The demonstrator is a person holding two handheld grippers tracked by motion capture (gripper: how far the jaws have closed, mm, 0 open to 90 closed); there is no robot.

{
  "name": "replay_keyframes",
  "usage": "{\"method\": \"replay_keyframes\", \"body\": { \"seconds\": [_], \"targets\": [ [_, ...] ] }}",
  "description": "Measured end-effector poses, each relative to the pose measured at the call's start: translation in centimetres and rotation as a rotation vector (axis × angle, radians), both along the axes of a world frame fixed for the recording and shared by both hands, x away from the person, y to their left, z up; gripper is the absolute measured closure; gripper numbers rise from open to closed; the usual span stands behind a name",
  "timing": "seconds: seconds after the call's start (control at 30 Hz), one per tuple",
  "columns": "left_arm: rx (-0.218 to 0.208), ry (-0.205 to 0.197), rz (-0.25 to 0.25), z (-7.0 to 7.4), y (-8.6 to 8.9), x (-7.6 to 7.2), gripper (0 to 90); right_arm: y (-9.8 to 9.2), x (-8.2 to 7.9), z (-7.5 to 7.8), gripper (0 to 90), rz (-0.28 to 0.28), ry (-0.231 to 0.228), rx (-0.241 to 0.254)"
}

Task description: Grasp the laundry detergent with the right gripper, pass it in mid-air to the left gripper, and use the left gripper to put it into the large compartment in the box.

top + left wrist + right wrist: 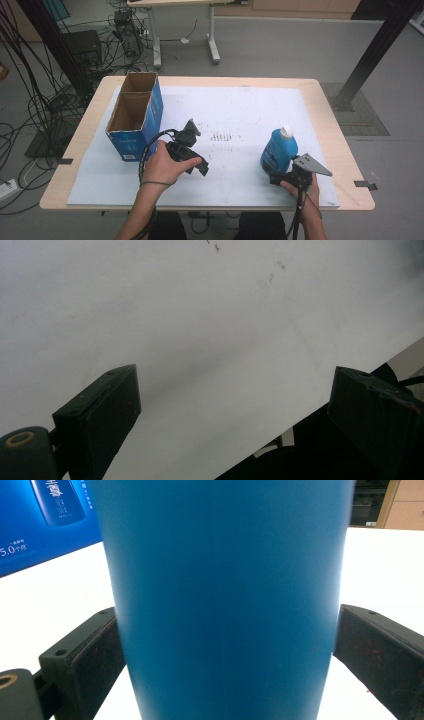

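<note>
A blue bottle (279, 150) with a white cap stands upright on the white sheet (235, 115) at the right. My right gripper (276, 176) comes at its base from the near side. In the right gripper view the bottle's blue body (225, 555) sits between the two black jaws, which press against its sides, so the right gripper (225, 617) is shut on it. My left gripper (200, 166) is held over the middle of the sheet, tilted down. Its jaws stand wide apart over bare white sheet (200, 315), and the left gripper (235, 380) holds nothing.
A blue cardboard box (135, 115) with two open compartments stands at the left of the table, and its printed side (45, 515) appears behind the bottle. The wooden table edge (200, 205) runs along the near side. Cables and desk legs lie on the floor beyond.
</note>
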State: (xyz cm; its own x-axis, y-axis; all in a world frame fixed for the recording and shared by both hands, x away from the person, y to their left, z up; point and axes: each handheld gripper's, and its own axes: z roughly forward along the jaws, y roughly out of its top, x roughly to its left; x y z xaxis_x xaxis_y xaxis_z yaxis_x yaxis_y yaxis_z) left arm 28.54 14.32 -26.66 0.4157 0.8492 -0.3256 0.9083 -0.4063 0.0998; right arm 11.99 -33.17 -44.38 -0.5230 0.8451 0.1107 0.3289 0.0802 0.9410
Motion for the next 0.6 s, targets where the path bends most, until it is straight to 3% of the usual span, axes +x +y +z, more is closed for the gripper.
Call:
{"method": "replay_keyframes", "body": {
  "seconds": [0.6],
  "targets": [
    [-0.003, 0.0, 0.006, 0.1, 0.04, -0.03, 7.1, 0.07, 0.0, 0.05, 2.6, 0.001, 0.004, 0.0]
  ]
}}
